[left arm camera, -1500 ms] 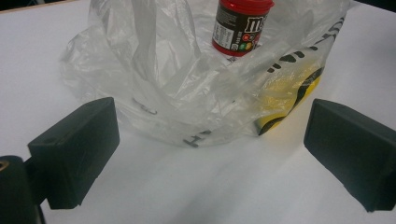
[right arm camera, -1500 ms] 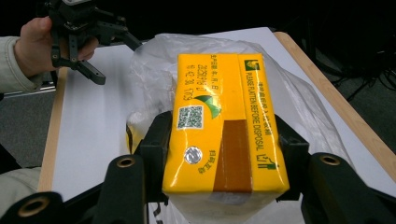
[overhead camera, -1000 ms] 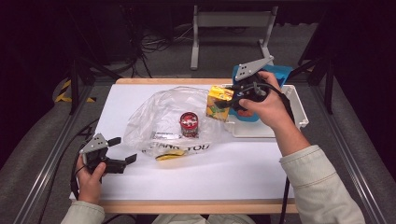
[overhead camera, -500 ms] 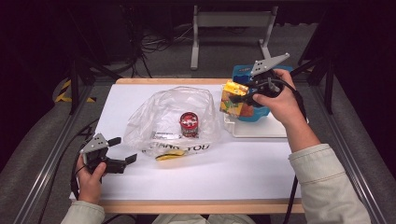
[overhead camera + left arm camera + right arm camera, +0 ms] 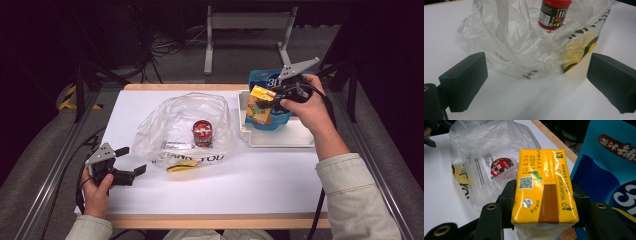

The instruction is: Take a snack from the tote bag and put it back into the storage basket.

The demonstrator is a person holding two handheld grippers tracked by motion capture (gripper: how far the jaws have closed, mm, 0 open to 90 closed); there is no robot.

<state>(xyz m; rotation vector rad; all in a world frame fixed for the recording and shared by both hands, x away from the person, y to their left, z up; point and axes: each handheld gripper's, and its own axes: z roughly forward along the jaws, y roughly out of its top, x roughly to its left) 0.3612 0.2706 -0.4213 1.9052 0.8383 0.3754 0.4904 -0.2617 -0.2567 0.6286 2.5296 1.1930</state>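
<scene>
Overhead, the right tool (image 5: 270,95) grips a yellow foil-wrapped drink carton (image 5: 261,103) between its two pads, holding it at about two o'clock on the white tabletop (image 5: 250,180), above the left end of a shallow white plastic tray (image 5: 280,140). Just behind the carton, at its three o'clock, stands a blue snack bag (image 5: 270,79) inside the tray, partly covered by carton and hand; in the right gripper view its white lettering is cut off by the frame and cannot be read. The carton's top carries a QR code, a foil straw seal, a brown strip and the words "BEFORE DISPOSAL"; the smaller print is too fine to make out. At centre lies a crumpled clear plastic bag (image 5: 185,125) printed "THANK YOU" in black with a yellow mark, and a small red-lidded M&M's tub (image 5: 201,132) stands inside it, blurred by the film. At eight o'clock the left tool (image 5: 131,161) rests low with its jaws spread wide and nothing between them, facing the bag's near edge.
</scene>
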